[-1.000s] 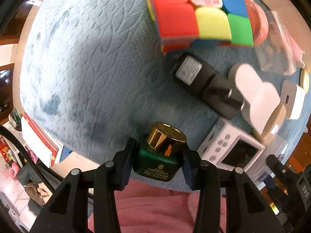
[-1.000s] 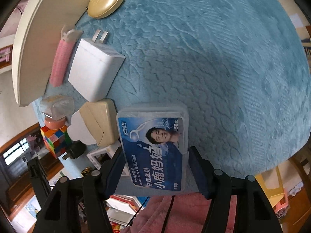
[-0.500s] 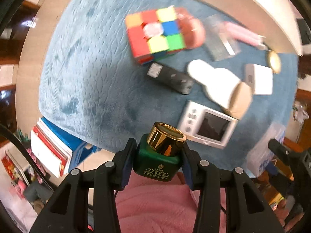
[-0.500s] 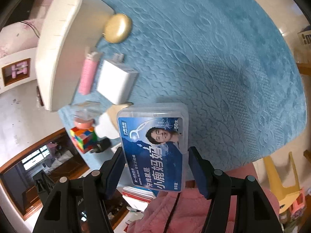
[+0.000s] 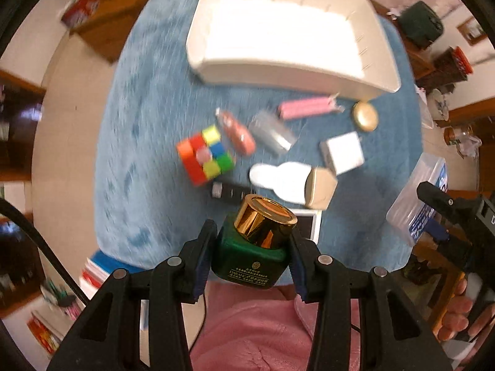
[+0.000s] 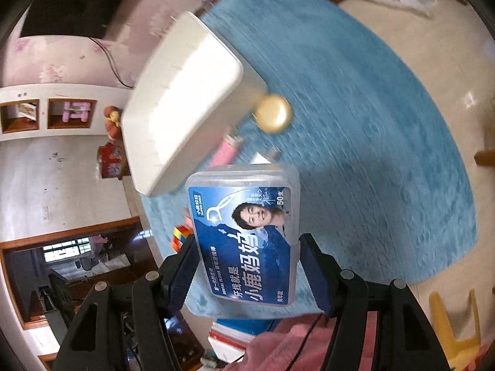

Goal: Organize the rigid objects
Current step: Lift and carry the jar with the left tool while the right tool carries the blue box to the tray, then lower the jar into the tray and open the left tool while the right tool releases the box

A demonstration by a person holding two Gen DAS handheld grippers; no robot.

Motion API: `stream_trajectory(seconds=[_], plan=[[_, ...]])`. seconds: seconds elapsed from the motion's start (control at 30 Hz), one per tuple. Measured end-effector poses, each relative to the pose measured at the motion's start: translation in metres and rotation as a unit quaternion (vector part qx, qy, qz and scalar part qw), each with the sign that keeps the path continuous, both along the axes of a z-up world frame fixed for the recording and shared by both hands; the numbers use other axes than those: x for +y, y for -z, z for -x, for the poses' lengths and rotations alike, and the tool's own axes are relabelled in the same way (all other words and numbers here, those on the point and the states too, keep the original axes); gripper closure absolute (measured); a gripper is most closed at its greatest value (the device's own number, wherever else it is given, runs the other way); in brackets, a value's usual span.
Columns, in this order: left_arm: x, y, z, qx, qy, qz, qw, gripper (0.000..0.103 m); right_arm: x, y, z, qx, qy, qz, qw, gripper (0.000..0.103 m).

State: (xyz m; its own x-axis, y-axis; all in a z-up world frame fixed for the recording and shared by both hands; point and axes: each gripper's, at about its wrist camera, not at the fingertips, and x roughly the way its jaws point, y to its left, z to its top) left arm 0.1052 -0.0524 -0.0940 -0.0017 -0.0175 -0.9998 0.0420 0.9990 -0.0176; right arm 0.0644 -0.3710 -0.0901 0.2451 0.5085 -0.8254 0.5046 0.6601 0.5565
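Left tool [image 5: 252, 256] pinches a green bottle [image 5: 247, 262] with a gold cap, held high above the blue table [image 5: 148, 142]. Right tool [image 6: 247, 272] clamps a clear floss box [image 6: 247, 235] with a blue label, also aloft. Below lie a colour cube [image 5: 204, 157], white charger [image 5: 343, 153], pink tube [image 5: 306, 108] and white tray [image 5: 290, 71].

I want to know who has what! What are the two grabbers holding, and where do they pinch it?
The left gripper pinches a green bottle by its body. The right gripper pinches a floss box by its long sides.
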Motion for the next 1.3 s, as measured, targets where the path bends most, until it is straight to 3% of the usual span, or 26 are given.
stream_trajectory(seconds=[0.3,0.57,0.67,1.0,1.3], plan=[[0.000,-0.054,-0.033,-0.076,0.046,0.001,0.9961,0.056,0.021,-0.043,-0.033,-0.070,0.010,0.019,0.997,0.038],[-0.001,-0.085,-0.066,-0.162,0.069,0.009,0.9844,0.056,0.032,-0.070,-0.068,-0.130,0.016,0.027,0.991,0.037],[0.003,-0.090,-0.076,-0.189,0.066,0.034,0.9792,0.056,0.036,-0.078,-0.077,-0.156,0.016,0.036,0.987,0.037],[0.008,-0.079,-0.113,-0.240,0.041,0.084,0.9662,0.056,0.048,-0.085,-0.105,-0.237,0.011,0.074,0.969,0.037],[0.004,-0.041,-0.149,-0.307,0.014,0.132,0.9426,0.056,0.056,-0.047,-0.142,-0.276,-0.001,0.146,0.950,0.037]])
